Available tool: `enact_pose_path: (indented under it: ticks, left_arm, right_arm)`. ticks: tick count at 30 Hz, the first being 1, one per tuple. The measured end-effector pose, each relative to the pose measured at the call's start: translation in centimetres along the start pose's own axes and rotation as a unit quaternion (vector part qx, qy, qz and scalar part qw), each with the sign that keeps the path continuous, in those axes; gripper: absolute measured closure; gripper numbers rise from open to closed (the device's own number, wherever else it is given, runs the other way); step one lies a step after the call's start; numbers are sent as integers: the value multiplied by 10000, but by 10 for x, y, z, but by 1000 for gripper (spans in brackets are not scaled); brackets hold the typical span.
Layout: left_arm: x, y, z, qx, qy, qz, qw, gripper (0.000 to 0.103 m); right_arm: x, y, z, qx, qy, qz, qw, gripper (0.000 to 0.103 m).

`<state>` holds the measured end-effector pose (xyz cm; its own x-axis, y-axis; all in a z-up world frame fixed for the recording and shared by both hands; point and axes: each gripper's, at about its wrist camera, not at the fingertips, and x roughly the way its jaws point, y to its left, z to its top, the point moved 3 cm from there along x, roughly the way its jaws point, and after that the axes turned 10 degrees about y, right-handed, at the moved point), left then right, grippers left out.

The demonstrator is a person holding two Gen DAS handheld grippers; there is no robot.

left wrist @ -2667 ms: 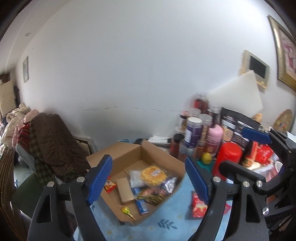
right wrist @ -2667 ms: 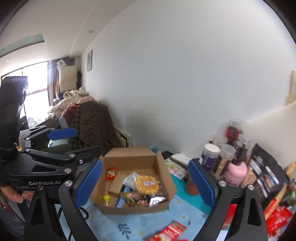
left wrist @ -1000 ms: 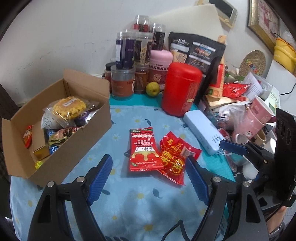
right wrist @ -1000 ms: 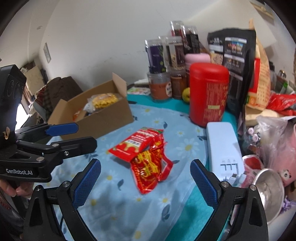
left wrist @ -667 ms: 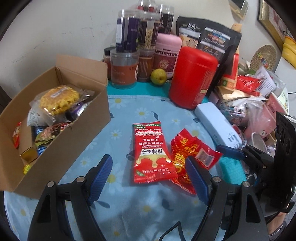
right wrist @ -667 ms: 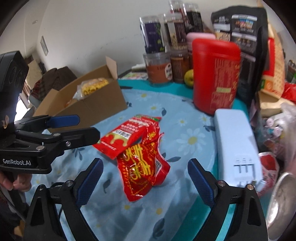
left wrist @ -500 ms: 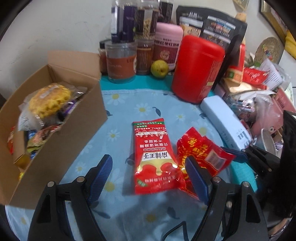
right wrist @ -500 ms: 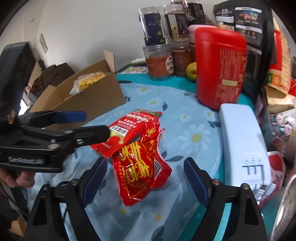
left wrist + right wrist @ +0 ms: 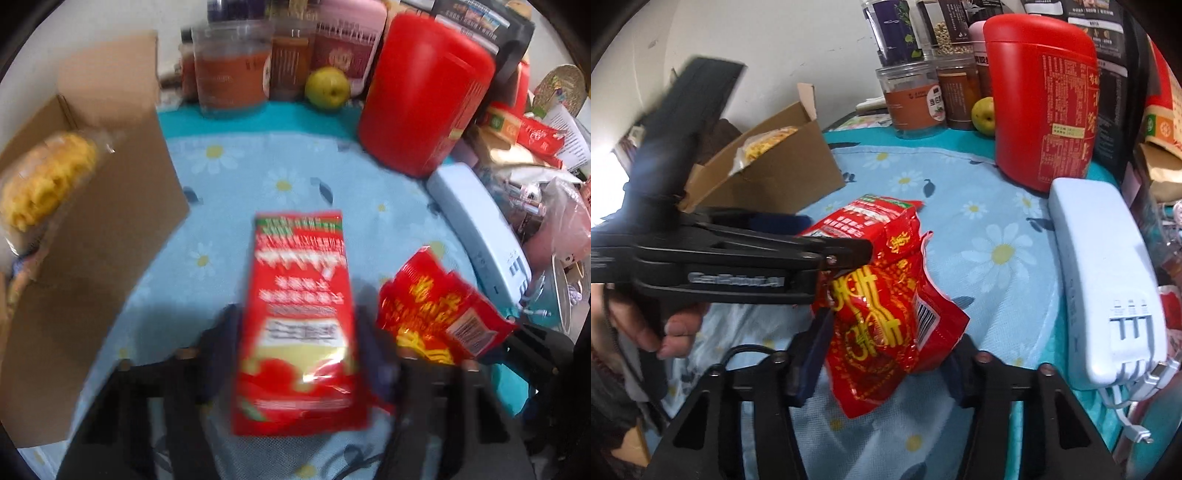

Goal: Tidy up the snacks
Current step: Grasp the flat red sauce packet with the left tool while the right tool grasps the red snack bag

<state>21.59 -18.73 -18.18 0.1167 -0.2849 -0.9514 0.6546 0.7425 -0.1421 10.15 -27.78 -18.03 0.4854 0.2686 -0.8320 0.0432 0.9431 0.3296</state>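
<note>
Now I have both tools down on the two red snack packets lying side by side on the tablecloth (image 9: 997, 229). My left gripper (image 9: 299, 343) has just been closing; its jaws stand narrow on either side of the flat red sachet (image 9: 301, 321), and through the blur they look to be pressing its edges. My right gripper (image 9: 886, 354) has just been closing too, pinching the crinkled red-and-gold packet (image 9: 886, 314) near its lower end, the foil bulging up between the pads.

To do this well, I judge each packet should be gripped firmly before any lift, since glossy foil slips and buckles. The two packets overlap slightly at their near edges, so I would raise them apart, one a touch ahead of the other, so neither drags its neighbour. The cardboard box (image 9: 783, 177) sits to the left with a yellow wrapped snack (image 9: 44, 184) and other snacks already in it; that is surely where these go, and the left tool has the shorter path.

Around me, the surface is a pale blue cloth printed with daisies, soft and a little rumpled. At its back stand a red canister (image 9: 1045, 96), clear jars (image 9: 912, 99) and a green fruit (image 9: 984, 112); a white power strip (image 9: 1104, 277) lies to the right. Behind is a plain white wall.
</note>
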Motion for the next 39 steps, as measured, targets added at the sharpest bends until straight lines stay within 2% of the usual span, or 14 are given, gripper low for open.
enact_pose_path:
  ticks: [3,7,15,19,30,35,37,39]
  left_arm:
    - [-4,1,-5,31,-36,-52,10000,49]
    - [-11,3,-17,23,-10,-104,9999,50]
    - [-33,1,-67,-136,1,-223,9997,50]
    - [-47,1,-96,-269,-24,-278,9993,50]
    - [-67,-7,-174,-448,2,-331,9984,50]
    - [-65,-16,-197,-462,118,-335,9983,50]
    - [-59,-17,-201,-463,185,-267,9984,50]
    - [-59,-22,-203,-364,89,-106,9992,50]
  right_arm:
    - [-3,1,-3,6,-21,110,9999,67]
    - [-6,5,-8,-29,20,119,9999,68]
    - [-17,20,-33,-80,223,336,9992,68]
    - [-26,31,-52,-218,287,138,9993,68]
    - [-46,50,-97,-300,510,124,9982,68]
    - [-53,59,-118,-404,648,201,9969,68]
    - [-53,62,-124,-469,701,221,9962,67]
    - [-54,66,-129,-547,711,180,9958,65]
